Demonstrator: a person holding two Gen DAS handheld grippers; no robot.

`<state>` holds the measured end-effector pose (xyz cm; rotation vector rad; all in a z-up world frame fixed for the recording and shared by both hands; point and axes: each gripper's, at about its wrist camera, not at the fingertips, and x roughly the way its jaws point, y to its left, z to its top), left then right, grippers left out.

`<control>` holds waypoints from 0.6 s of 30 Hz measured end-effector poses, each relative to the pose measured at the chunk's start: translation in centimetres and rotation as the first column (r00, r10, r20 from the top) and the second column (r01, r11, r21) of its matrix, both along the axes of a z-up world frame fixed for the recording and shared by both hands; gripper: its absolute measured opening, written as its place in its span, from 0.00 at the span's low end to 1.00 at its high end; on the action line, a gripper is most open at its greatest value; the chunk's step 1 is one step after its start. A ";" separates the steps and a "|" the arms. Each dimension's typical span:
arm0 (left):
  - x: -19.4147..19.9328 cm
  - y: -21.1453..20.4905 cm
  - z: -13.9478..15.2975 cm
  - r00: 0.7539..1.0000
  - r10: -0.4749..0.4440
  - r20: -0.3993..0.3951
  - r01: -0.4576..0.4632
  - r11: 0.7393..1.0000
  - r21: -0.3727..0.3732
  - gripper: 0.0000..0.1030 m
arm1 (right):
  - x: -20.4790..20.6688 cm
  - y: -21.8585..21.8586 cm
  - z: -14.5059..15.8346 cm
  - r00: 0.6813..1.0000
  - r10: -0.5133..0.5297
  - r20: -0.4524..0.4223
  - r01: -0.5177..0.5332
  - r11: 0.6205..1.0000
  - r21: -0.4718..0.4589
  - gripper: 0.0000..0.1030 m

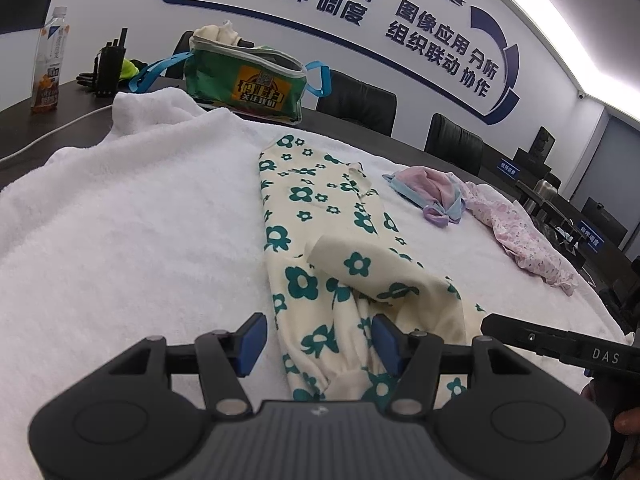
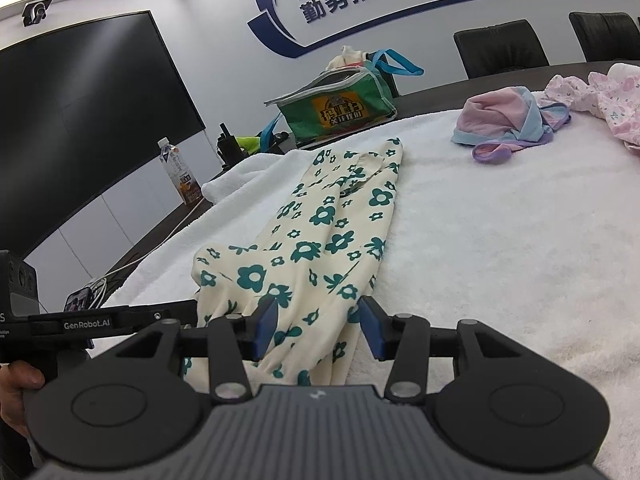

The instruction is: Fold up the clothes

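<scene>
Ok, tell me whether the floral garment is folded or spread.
Partly folded. The floral garment lies in a long narrow strip on the white towel, with a sleeve laid across it. It is not yet a compact bundle.

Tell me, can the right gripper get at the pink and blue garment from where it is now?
Probably yes. The right gripper stands open over the near end of the floral garment, and only bare white towel lies between it and the pink and blue garment; it would need a forward reach.
</scene>
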<state>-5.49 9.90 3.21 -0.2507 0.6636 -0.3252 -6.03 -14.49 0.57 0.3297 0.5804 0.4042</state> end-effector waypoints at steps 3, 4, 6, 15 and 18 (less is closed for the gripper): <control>0.0 0.0 0.0 1.000 0.001 -0.002 -0.001 1.000 0.001 0.55 | 0.1 0.1 -0.1 1.000 0.004 -0.004 -0.004 1.000 0.001 0.45; 0.0 0.0 0.0 1.000 0.001 -0.002 -0.001 1.000 0.001 0.55 | 0.1 0.1 -0.1 1.000 0.005 -0.005 -0.005 1.000 0.001 0.45; 0.0 0.0 0.0 1.000 0.002 -0.001 -0.002 1.000 0.001 0.55 | 0.1 0.1 -0.2 1.000 0.009 -0.006 -0.009 1.000 0.003 0.45; 0.0 0.0 -0.1 1.000 0.001 -0.001 -0.001 1.000 0.004 0.55 | 0.1 0.2 -0.1 1.000 0.011 -0.003 -0.011 1.000 0.005 0.45; -0.1 0.0 -0.1 1.000 0.000 -0.001 0.000 1.000 0.005 0.55 | 0.1 0.3 -0.1 1.000 0.012 -0.006 -0.012 1.000 0.004 0.45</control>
